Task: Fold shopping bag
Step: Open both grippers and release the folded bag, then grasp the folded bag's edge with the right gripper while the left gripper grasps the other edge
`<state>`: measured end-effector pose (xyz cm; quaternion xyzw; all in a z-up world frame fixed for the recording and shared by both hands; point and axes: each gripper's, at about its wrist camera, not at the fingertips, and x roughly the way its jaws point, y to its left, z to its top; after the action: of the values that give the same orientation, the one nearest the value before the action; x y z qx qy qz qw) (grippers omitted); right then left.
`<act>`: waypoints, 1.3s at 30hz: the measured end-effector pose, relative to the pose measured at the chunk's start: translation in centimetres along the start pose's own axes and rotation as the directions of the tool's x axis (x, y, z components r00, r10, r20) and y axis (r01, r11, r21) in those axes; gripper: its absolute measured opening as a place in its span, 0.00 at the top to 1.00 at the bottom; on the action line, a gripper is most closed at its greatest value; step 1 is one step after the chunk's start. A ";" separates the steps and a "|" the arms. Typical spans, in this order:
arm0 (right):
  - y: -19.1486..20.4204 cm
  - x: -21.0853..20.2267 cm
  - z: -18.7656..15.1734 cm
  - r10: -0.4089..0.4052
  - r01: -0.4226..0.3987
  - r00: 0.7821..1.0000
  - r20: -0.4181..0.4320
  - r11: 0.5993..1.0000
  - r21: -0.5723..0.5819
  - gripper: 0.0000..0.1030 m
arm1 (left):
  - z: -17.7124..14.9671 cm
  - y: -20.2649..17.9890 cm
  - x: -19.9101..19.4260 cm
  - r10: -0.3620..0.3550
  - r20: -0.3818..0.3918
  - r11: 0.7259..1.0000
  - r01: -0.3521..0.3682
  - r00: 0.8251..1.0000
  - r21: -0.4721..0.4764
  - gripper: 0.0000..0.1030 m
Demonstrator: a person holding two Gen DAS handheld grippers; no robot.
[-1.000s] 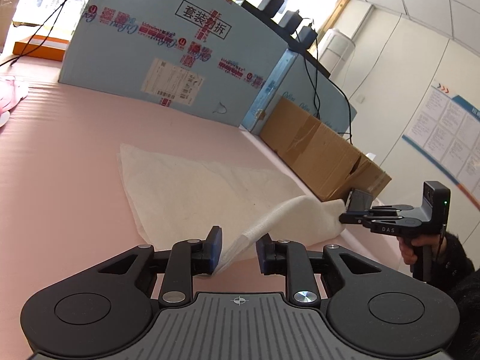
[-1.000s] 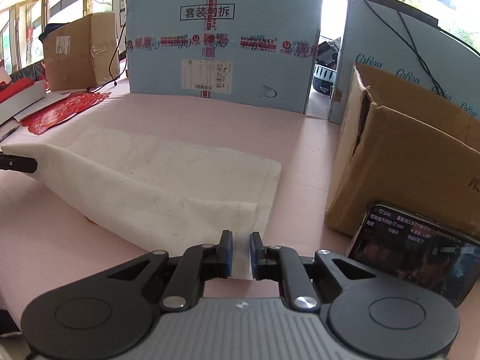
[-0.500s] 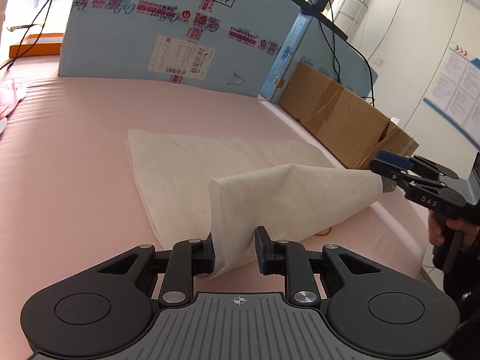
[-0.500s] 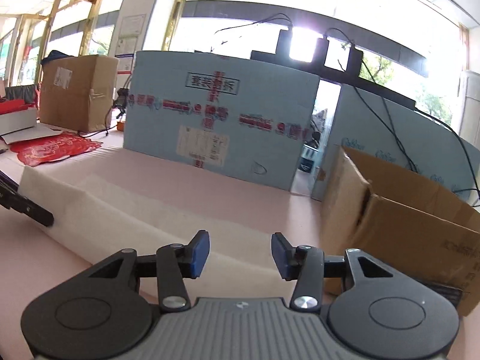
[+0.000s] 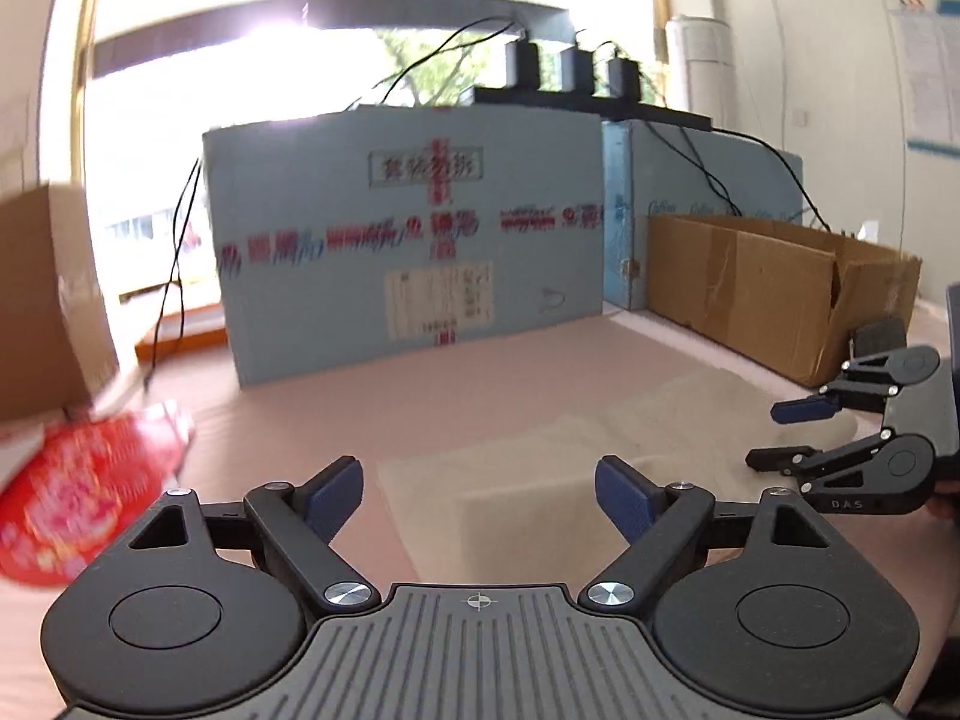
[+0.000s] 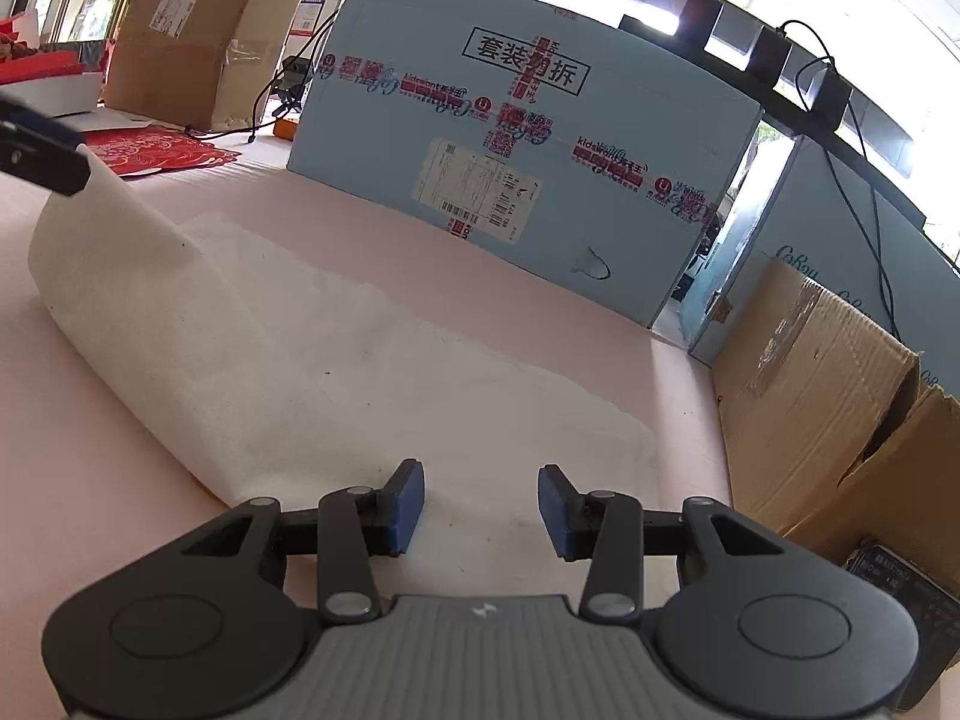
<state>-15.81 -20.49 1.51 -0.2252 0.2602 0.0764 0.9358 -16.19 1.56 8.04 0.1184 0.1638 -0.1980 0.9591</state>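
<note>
The white shopping bag [image 5: 540,468] lies folded over on the pink table [image 5: 420,396], just ahead of my left gripper [image 5: 480,498]. Its jaws are opening wide, and nothing sits between the blue pads. My right gripper [image 5: 765,433] shows at the right edge, open, over the bag's far end. In the right wrist view the bag [image 6: 360,372] stretches leftward under my right gripper [image 6: 480,510], whose pads stand apart above the cloth without pressing it. The bag's left corner rises toward one finger of my left gripper [image 6: 48,165].
A large blue box [image 6: 528,138] stands across the back of the table. An open brown cardboard box [image 6: 828,408] lines the right side, with a phone [image 6: 900,576] leaning near it. Red paper [image 5: 78,492] lies at the left, with another brown box [image 6: 198,42] behind.
Both grippers have let go of the bag. The right one opened first and dropped low over the cloth. The left one then rose, rolled level and spread its jaws wide.
</note>
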 end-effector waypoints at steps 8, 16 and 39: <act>0.6 -0.9 0.1 -0.046 0.047 0.998 0.053 0.999 -0.019 0.52 | -0.6 -5.7 6.3 -0.231 -0.149 0.972 0.234 0.961 0.001 0.64; 0.3 -0.3 -0.2 -0.004 0.004 1.000 0.015 1.000 -0.026 0.50 | -3.8 -1.4 5.4 -0.081 -0.261 0.991 0.049 0.962 -0.128 0.62; -6.6 -4.5 -3.6 -0.038 0.018 0.998 0.054 0.942 0.336 0.43 | -0.2 -2.2 7.5 -0.046 -0.198 0.991 0.069 0.979 0.110 0.36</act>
<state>-19.55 -28.16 3.60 -0.0637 0.2381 0.0244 0.9688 -10.67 -2.93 4.80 0.1881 0.2487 -0.2225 0.9237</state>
